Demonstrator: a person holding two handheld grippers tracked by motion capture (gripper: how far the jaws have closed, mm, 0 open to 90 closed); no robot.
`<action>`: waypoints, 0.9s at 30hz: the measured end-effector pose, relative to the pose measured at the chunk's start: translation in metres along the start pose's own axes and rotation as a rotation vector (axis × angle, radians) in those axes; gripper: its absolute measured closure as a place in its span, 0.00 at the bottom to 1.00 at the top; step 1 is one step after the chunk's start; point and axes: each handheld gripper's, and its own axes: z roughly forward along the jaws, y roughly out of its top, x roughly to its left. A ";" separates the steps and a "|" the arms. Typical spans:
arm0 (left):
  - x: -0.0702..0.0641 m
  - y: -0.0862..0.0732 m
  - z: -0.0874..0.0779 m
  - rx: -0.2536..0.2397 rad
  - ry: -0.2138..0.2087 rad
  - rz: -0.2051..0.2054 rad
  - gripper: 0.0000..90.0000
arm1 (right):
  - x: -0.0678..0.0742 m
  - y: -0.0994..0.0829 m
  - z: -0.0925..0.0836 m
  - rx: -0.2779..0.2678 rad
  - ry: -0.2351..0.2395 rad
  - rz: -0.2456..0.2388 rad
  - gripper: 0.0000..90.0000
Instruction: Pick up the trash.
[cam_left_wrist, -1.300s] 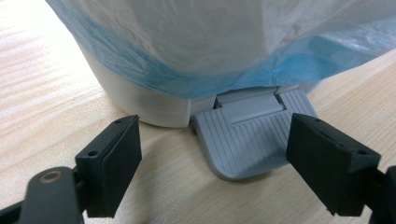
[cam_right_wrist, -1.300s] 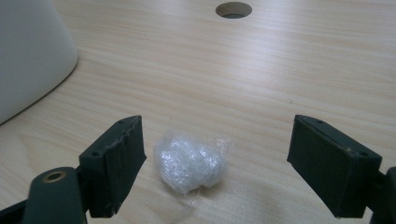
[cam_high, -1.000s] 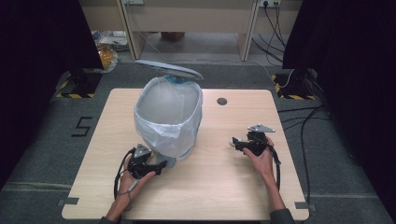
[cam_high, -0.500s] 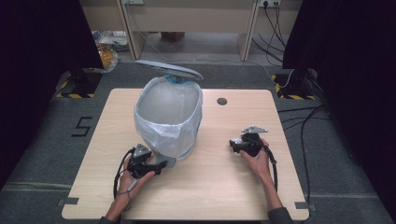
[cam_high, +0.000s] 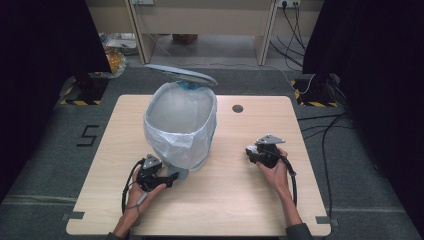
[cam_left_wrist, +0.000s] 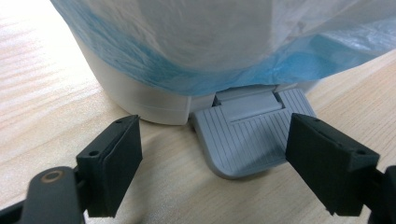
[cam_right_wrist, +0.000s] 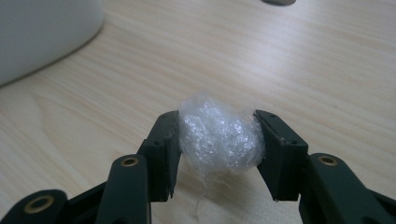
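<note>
A white pedal bin (cam_high: 182, 125) lined with a clear-blue plastic bag stands on the wooden table (cam_high: 240, 200), its lid (cam_high: 181, 75) raised. My left gripper (cam_high: 167, 181) is open at the bin's front, its jaws on either side of the grey foot pedal (cam_left_wrist: 250, 135) and low over it. Whether they touch the pedal I cannot tell. My right gripper (cam_high: 248, 152) is to the right of the bin, shut on a crumpled ball of clear plastic wrap (cam_right_wrist: 219, 135) held just above the table.
A round cable hole (cam_high: 237, 108) lies in the table behind the right gripper. The bin's white wall (cam_right_wrist: 42, 32) shows at the upper left of the right gripper view. Cables (cam_high: 330, 130) trail on the floor to the right.
My right gripper with the plastic ball has drifted slightly left, toward the bin. The left gripper and the raised lid have stayed put.
</note>
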 end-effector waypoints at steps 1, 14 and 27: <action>0.000 0.000 0.000 0.000 0.000 0.000 0.20 | 0.001 0.002 -0.003 -0.006 0.004 0.005 0.58; -0.007 0.000 0.001 -0.004 0.012 -0.011 0.21 | 0.011 0.026 -0.038 -0.105 0.047 0.027 0.58; -0.014 0.001 0.003 -0.001 0.033 -0.028 0.21 | 0.010 0.038 -0.051 -0.142 0.044 0.029 0.58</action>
